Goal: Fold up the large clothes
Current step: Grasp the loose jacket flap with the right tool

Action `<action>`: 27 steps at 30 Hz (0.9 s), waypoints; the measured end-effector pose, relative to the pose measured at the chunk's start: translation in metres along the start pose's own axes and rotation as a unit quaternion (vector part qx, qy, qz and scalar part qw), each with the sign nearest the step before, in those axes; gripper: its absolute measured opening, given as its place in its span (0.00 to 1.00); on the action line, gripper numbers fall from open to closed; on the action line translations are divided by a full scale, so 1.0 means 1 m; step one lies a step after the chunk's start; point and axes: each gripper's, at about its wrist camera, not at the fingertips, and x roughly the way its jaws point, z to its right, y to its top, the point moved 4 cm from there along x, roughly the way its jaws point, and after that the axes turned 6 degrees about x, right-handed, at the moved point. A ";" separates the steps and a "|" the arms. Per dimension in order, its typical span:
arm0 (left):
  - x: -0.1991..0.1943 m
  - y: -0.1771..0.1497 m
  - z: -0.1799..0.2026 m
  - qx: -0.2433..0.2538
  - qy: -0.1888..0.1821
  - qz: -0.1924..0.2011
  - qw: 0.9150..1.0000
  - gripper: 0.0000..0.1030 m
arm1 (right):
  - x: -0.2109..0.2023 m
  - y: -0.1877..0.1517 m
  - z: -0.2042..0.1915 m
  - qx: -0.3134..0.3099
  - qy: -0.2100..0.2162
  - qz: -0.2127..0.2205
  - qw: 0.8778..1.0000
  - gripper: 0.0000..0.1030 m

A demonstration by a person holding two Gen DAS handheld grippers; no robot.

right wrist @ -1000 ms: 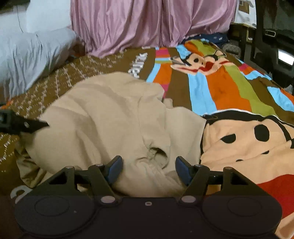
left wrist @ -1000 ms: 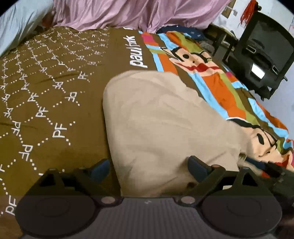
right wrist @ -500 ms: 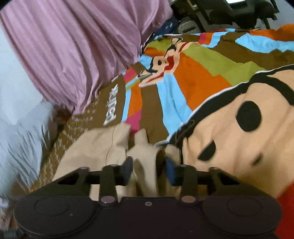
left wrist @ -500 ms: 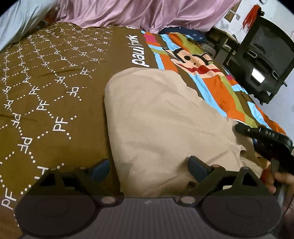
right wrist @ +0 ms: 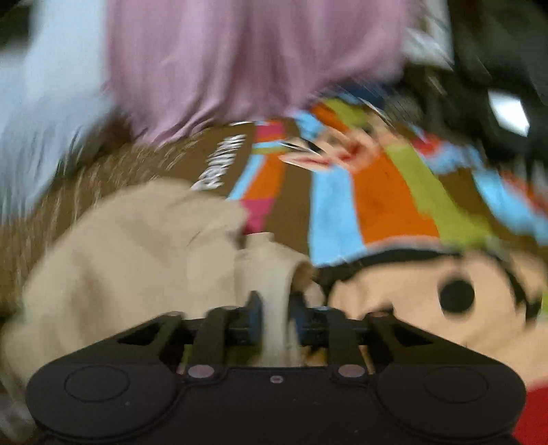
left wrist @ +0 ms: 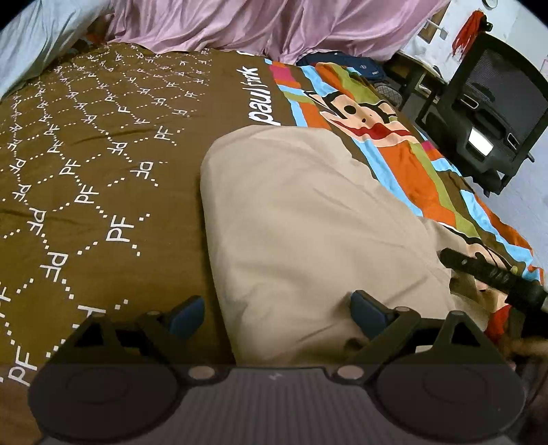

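Observation:
A large beige garment (left wrist: 308,222) lies bunched on the bed, its near part running under my left gripper (left wrist: 277,311). That gripper is open wide: the cloth's left edge sits between the fingers without being pinched. The right wrist view is blurred by motion. There my right gripper (right wrist: 276,308) has a bunched fold of the same garment (right wrist: 137,260) between its pads, which still press on the cloth while the jaws are opening. From the left wrist view, the right gripper's black body (left wrist: 493,274) shows at the garment's right end.
The bed is covered by a brown patterned quilt (left wrist: 102,171) on the left and a striped cartoon-monkey cover (left wrist: 404,161) on the right. Pink fabric (left wrist: 257,24) hangs behind the bed. A black office chair (left wrist: 489,113) stands at the far right.
The right gripper narrowed from wide open onto a fold of the garment and swung sideways with it, rolling as it went. The left gripper stayed put and open.

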 end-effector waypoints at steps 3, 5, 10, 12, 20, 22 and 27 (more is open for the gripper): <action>0.000 0.001 0.000 -0.002 -0.001 0.000 1.000 0.92 | 0.002 -0.001 0.031 0.122 0.039 -0.022 0.991 0.57; 0.000 0.003 -0.002 -0.008 -0.010 -0.001 1.000 0.92 | 0.008 -0.003 0.040 0.170 0.060 -0.039 0.983 0.65; 0.003 0.018 -0.017 -0.053 -0.069 -0.018 0.996 0.95 | 0.022 0.001 0.035 0.201 0.096 -0.061 0.973 0.89; 0.009 0.024 -0.029 -0.087 -0.097 -0.020 0.991 0.96 | 0.022 0.004 0.032 0.204 0.110 -0.059 0.971 0.90; 0.045 0.033 -0.040 -0.081 -0.107 -0.059 0.989 1.00 | 0.034 -0.004 0.008 0.118 0.095 -0.087 0.985 0.94; 0.054 0.032 -0.038 -0.086 -0.123 -0.070 0.986 1.00 | 0.035 -0.006 0.008 0.126 0.108 -0.084 0.983 0.96; 0.059 0.034 -0.028 -0.066 -0.116 -0.087 0.987 0.94 | 0.034 -0.012 0.000 0.096 0.105 -0.086 0.986 0.77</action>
